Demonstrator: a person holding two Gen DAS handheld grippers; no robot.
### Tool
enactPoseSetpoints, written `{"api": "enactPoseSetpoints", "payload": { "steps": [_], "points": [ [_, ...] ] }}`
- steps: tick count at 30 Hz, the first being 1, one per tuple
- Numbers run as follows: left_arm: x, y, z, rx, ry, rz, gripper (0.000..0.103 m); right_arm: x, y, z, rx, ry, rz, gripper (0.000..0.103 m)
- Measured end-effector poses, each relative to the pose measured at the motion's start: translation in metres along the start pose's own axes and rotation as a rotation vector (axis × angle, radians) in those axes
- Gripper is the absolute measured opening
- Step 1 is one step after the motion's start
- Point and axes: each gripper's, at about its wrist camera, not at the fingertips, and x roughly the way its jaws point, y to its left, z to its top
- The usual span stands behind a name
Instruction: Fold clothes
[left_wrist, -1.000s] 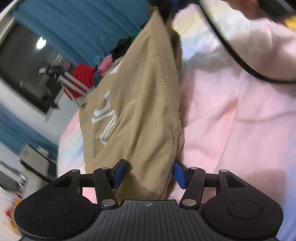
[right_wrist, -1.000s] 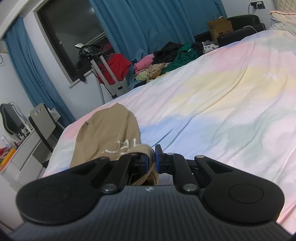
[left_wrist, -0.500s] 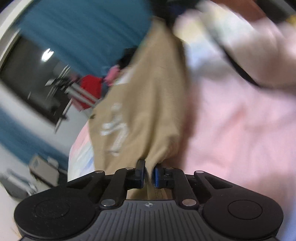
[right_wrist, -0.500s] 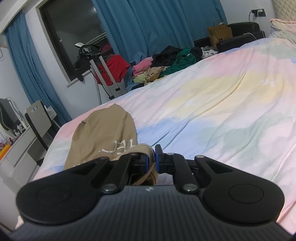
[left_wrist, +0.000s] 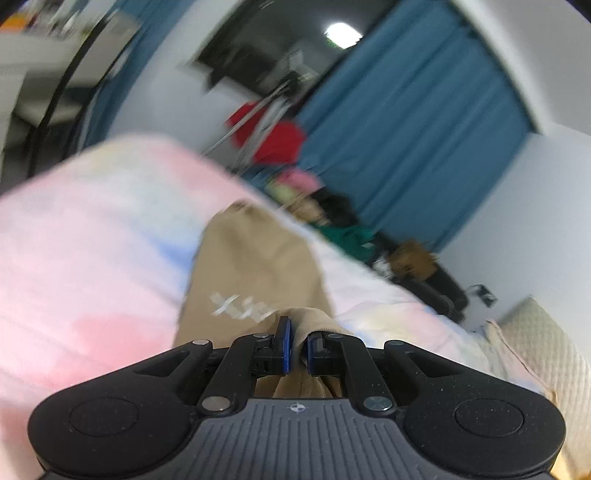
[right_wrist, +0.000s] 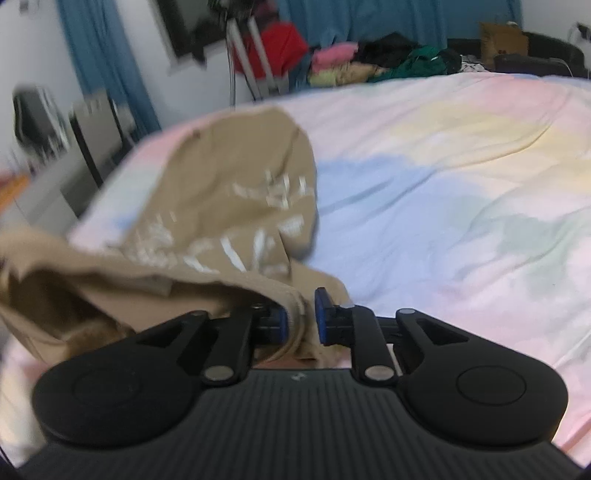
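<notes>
Spreading under everything was the pastel bedsheet (right_wrist: 461, 177), and on it your tan garment (right_wrist: 229, 184) with white lettering lay partly draped, its near edge lifted toward you. Your right gripper (right_wrist: 301, 321) had its blue pads pinched on a bunched hem of that garment, and your left gripper (left_wrist: 297, 349) was clamped narrow on another fold of it.
</notes>
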Motion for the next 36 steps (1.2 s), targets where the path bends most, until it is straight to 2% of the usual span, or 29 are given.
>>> {"api": "enactPoseSetpoints", "payload": {
  "steps": [3, 5, 8, 11, 12, 14, 18, 20, 22, 26, 28, 30, 33, 36],
  "points": [
    [0.027, 0.019, 0.009, -0.058, 0.055, 0.081, 0.009, 0.009, 0.006, -0.006, -0.066, 0.049, -0.026, 0.036],
    [0.043, 0.028, 0.008, -0.048, 0.088, 0.148, 0.009, 0.005, 0.003, -0.006, -0.042, 0.039, 0.022, 0.04],
    [0.021, 0.035, -0.027, -0.03, 0.11, 0.222, 0.011, -0.001, -0.001, -0.006, -0.006, 0.024, 0.093, 0.04],
    [0.012, 0.029, -0.029, -0.023, 0.096, 0.235, 0.013, -0.008, -0.003, -0.004, 0.027, -0.008, 0.147, 0.016],
    [0.011, 0.025, -0.029, -0.005, 0.088, 0.244, 0.014, -0.012, -0.004, -0.003, 0.039, -0.027, 0.16, 0.016],
    [0.006, 0.017, -0.032, 0.032, 0.069, 0.27, 0.029, -0.019, -0.006, -0.002, 0.061, -0.064, 0.184, 0.014],
    [-0.015, -0.001, -0.037, 0.079, 0.034, 0.309, 0.045, -0.033, -0.008, 0.004, 0.099, -0.138, 0.217, 0.013],
    [-0.029, -0.014, -0.042, 0.146, 0.002, 0.355, 0.059, -0.037, -0.008, 0.007, 0.098, -0.167, 0.22, 0.013],
    [-0.043, -0.028, -0.047, 0.218, -0.042, 0.375, 0.066, -0.038, -0.007, 0.009, 0.089, -0.179, 0.211, 0.013],
    [-0.056, -0.056, -0.057, 0.354, -0.079, 0.319, 0.079, -0.038, -0.006, 0.01, 0.092, -0.177, 0.205, 0.013],
    [-0.048, -0.074, -0.069, 0.488, -0.047, 0.295, 0.084, -0.037, -0.006, 0.011, 0.096, -0.177, 0.203, 0.013],
    [-0.035, -0.092, -0.086, 0.642, -0.008, 0.299, 0.084, -0.038, -0.006, 0.011, 0.102, -0.177, 0.205, 0.013],
    [-0.012, -0.107, -0.111, 0.817, -0.002, 0.313, 0.085, -0.036, -0.006, 0.01, 0.107, -0.168, 0.22, 0.013],
    [0.011, -0.11, -0.111, 0.838, -0.076, 0.423, 0.086, -0.035, -0.004, 0.009, 0.098, -0.163, 0.226, 0.013]
  ]
}}
